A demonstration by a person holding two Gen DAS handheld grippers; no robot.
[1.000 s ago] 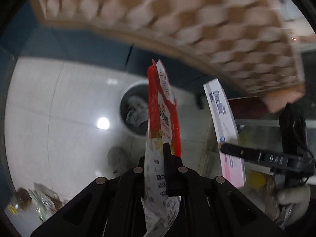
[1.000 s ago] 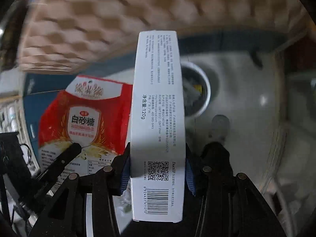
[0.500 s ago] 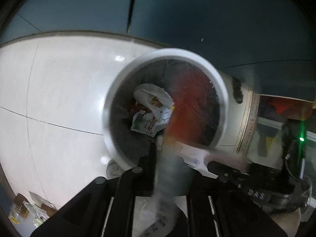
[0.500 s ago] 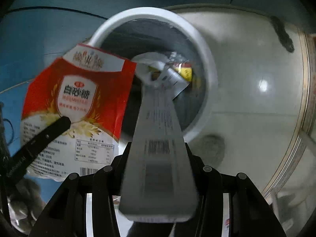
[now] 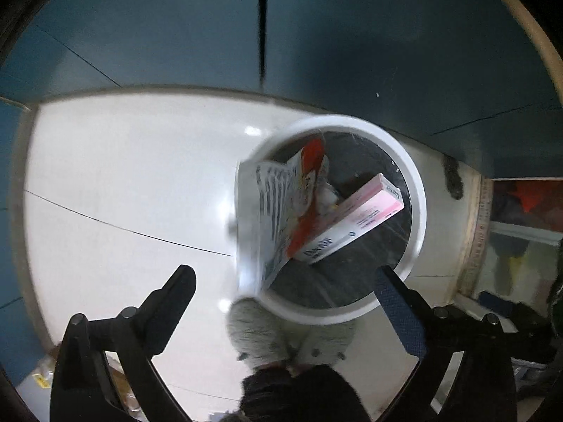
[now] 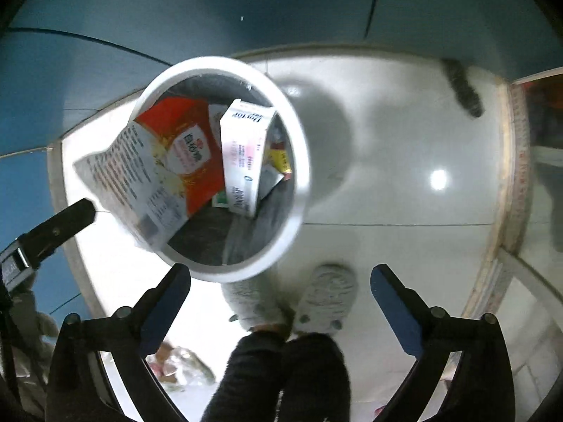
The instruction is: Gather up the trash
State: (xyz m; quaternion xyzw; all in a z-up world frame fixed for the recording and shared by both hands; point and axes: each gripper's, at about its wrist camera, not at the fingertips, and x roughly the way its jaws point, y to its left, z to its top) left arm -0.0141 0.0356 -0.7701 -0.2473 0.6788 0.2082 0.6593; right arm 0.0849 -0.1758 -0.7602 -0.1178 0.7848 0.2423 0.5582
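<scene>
A round white trash bin point(image 5: 417, 207) stands on the pale floor; it also shows in the right wrist view point(image 6: 302, 183). A red and white sugar bag point(image 5: 281, 207) hangs over its left rim, also seen from the right wrist point(image 6: 165, 165). A white and pink box point(image 5: 355, 218) leans inside the bin next to the bag, also in the right wrist view point(image 6: 242, 154). My left gripper point(image 5: 286, 309) is open and empty above the bin's near rim. My right gripper point(image 6: 281, 302) is open and empty to the right of the bin.
The person's grey slippers point(image 6: 327, 292) and dark trouser legs stand just in front of the bin. A blue wall point(image 5: 316, 35) rises behind it. A wooden-edged shelf unit point(image 6: 517, 176) is at the right. Wrappers lie on the floor at lower left point(image 6: 179, 369).
Both grippers have opened over the bin. The sugar bag has dropped from my left gripper and the box from my right gripper into the bin.
</scene>
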